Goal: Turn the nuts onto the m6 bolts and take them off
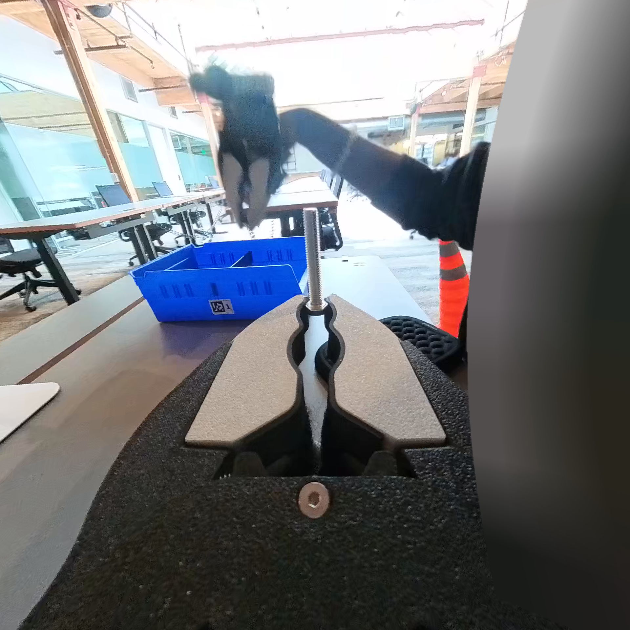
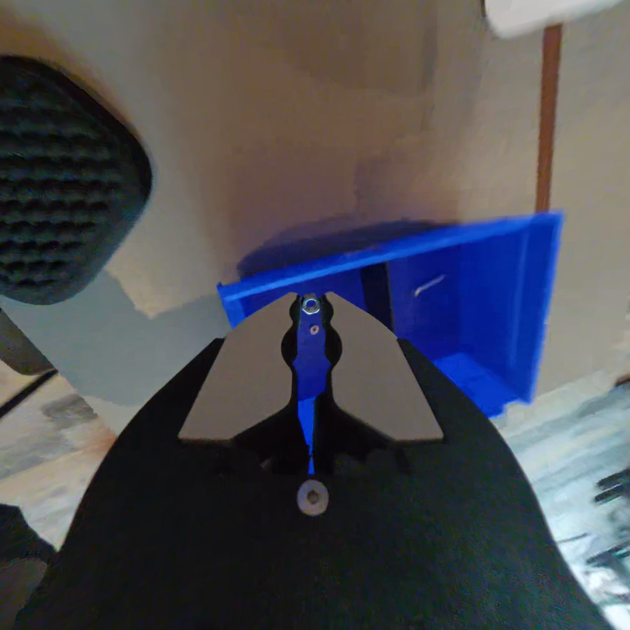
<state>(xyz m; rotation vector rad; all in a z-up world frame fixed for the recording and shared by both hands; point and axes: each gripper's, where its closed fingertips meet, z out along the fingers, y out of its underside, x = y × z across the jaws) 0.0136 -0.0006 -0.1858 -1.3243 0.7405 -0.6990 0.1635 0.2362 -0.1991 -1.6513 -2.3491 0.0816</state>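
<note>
Firstly, left wrist view: left tool (image 1: 315,303) nearly pressed together, tan fingers (image 1: 259,371) pinching the lower end of a silver threaded bolt (image 1: 312,255) at the tips. Bolt upright, threaded shaft rising bare above the tips, no nut on the visible length. Blue bin (image 1: 218,283) on the dark bench (image 1: 102,368), just left of and beyond the bolt, with inner dividers and a small square sticker on its near wall. Black honeycomb-textured pad (image 1: 422,337) on the bench at right, near the tips. Right tool (image 1: 247,204) seen farther off and motion-blurred, raised above the bin, pointing down, carried by a dark-sleeved arm (image 1: 392,180) entering from the right. White flat object (image 1: 24,405) at the near left edge of the bench. Orange cone (image 1: 451,286) on the floor beyond, at right; office desks and chairs far left.

Secondly, right wrist view: right tool (image 2: 311,304) looking down over the blue bin (image 2: 477,306), narrowly set, tips pinching a small silver hex nut (image 2: 310,305) by its flats. Second small nut (image 2: 313,329) lying on the bin floor, visible in the slot between the fingers. Thin silver piece (image 2: 430,283), blurred, in the neighbouring compartment to the right of a divider. Black honeycomb-textured pad (image 2: 64,191) on the bench (image 2: 272,136) at left, well apart from the bin.
</note>
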